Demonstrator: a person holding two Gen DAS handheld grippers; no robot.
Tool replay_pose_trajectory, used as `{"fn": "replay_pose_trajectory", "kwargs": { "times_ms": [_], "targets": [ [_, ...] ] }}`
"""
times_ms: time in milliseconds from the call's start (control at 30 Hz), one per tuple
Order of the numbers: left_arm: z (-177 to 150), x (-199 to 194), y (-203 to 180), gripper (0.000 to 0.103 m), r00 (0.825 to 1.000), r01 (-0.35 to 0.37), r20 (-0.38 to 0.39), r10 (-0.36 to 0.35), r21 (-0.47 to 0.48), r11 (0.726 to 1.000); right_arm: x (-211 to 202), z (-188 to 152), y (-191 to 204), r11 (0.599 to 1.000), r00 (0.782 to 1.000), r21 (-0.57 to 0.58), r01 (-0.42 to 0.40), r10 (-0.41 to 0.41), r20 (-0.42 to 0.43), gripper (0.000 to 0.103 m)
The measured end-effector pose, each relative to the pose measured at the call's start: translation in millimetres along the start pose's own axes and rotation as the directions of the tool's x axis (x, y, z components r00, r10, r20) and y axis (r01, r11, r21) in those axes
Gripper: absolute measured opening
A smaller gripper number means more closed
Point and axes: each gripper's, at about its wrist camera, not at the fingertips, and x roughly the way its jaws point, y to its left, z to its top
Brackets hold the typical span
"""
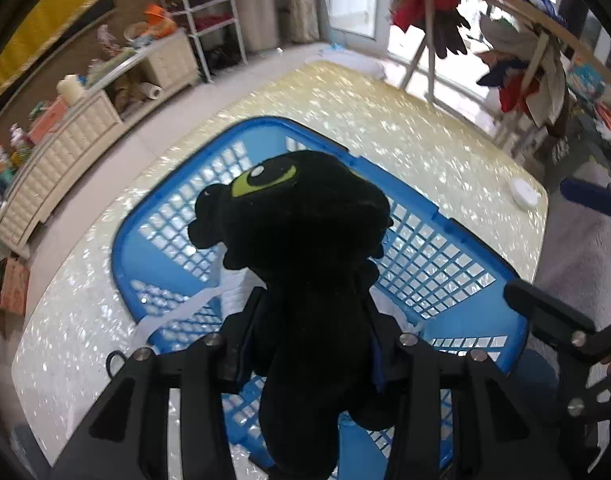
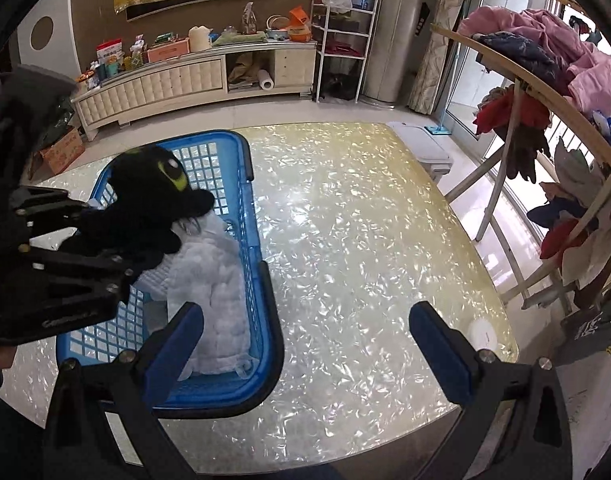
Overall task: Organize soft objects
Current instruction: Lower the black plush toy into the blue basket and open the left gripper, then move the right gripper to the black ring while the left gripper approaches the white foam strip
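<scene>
A black plush toy [image 1: 305, 240] with a green eye hangs above the blue plastic basket [image 1: 121, 248], and my left gripper [image 1: 313, 312] is shut on its body. The right wrist view shows the same plush toy [image 2: 145, 200] in the left gripper [image 2: 105, 240] over the basket [image 2: 273, 344], head toward the far end. A white quilted cloth [image 2: 217, 288] lies inside the basket. My right gripper [image 2: 311, 340] stands open over the basket's near right corner and the table, nothing between its blue pads [image 2: 437, 344].
The basket sits on a shiny cream table [image 2: 365, 220] with a small white round disc [image 2: 483, 334] near its right edge. A clothes rack [image 2: 545, 92] with hanging garments stands to the right. Beyond the table are a low cabinet [image 2: 165, 80] and a cardboard box [image 2: 61, 152].
</scene>
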Motion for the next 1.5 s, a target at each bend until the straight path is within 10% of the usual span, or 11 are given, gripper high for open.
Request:
{"fn": "replay_pose_trajectory", "kwargs": {
  "times_ms": [333,667,800,1400,1500],
  "targets": [
    [4.3,49.0,-15.4,0.042,0.992,0.017,-0.127,-0.007,0.078,0.997,13.4,-1.1,-6.4,1.000,0.999,0.018,0.004,-0.003,-0.032,0.103],
    [5.2,52.9,-7.2,0.085,0.987,0.030,-0.157,-0.023,0.042,0.999,16.7,-2.8,-7.0,0.999,0.999,0.028,-0.021,0.022,-0.044,0.103],
    [1.4,45.1,1.8,0.085,0.990,0.002,-0.144,0.002,0.026,1.000,10.6,-4.0,-7.5,0.999,0.999,0.031,-0.021,0.022,-0.035,0.103],
    [-35.2,-93.7,33.3,0.086,0.996,-0.071,0.050,0.075,-0.071,0.995,-51.3,11.8,40.5,0.995,0.993,-0.047,-0.085,0.089,0.084,0.103],
    [-57.3,-115.2,52.1,0.103,0.990,-0.115,0.062,0.123,-0.118,0.986,-57.4,16.5,66.8,0.987,0.986,-0.095,-0.130,0.139,0.094,0.103]
  ]
}}
